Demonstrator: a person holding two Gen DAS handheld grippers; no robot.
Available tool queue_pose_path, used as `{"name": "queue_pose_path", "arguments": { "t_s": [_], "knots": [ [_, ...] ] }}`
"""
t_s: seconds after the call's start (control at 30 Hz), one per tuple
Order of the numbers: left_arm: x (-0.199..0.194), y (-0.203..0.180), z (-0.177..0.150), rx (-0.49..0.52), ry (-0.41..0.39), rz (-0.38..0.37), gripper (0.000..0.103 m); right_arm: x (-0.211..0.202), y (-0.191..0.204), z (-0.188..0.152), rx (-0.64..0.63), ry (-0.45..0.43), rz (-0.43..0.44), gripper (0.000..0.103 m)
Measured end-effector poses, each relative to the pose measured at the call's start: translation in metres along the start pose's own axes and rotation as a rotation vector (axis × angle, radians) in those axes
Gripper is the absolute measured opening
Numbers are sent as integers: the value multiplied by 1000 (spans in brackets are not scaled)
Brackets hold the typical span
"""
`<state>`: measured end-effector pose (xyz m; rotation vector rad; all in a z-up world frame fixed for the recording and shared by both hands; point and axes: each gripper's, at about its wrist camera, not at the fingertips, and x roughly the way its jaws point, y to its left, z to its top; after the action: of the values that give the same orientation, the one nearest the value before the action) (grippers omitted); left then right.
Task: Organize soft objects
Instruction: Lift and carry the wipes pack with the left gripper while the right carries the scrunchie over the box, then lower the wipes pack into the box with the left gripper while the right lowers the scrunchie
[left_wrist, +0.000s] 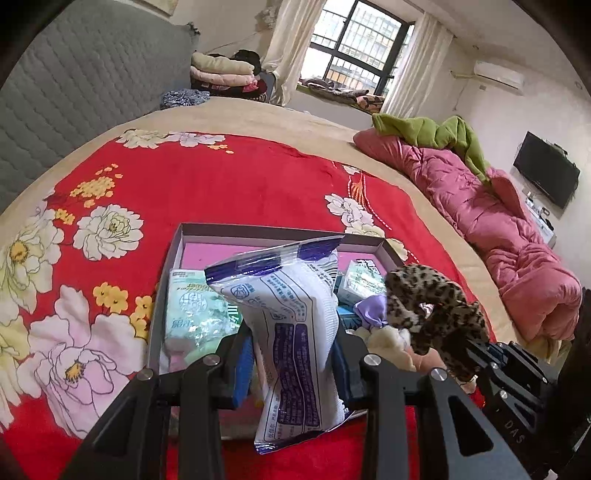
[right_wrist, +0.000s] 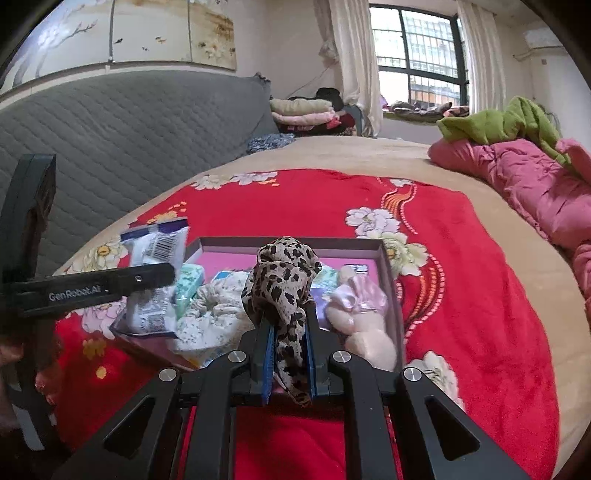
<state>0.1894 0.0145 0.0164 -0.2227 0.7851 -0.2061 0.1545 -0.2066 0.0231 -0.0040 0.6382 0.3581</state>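
A white-and-purple packet (left_wrist: 295, 332) is being gripped by the left gripper (left_wrist: 291, 365), jaws closed on it, above the box (left_wrist: 280, 230) on the bed (left_wrist: 240, 192). A leopard-print cloth (right_wrist: 284, 284) is being pinched betw. the shut jaws of the right gripper (right_wrist: 290, 354), over the box w/ other soft items.

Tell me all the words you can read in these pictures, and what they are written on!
"GenRobot.AI": on the side of the left claw.
"DAS": on the body of the right claw.
White and purple packet held in the left claw: covered in print, too small to read.
Green tissue packs in the box: big printed characters, upside down and blurred, not readable.
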Motion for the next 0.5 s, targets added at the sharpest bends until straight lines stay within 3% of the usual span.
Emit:
{"name": "queue_pose_path", "arguments": {
  "t_s": [0.3, 0.5],
  "knots": [
    [15, -1, -3, 9, 46, 13, 37, 31, -4, -7, 10, 71, -27, 15],
    [22, 0, -5, 7, 74, 7, 38, 33, -13, -10, 19, 74, -55, 30]
  ]
}}
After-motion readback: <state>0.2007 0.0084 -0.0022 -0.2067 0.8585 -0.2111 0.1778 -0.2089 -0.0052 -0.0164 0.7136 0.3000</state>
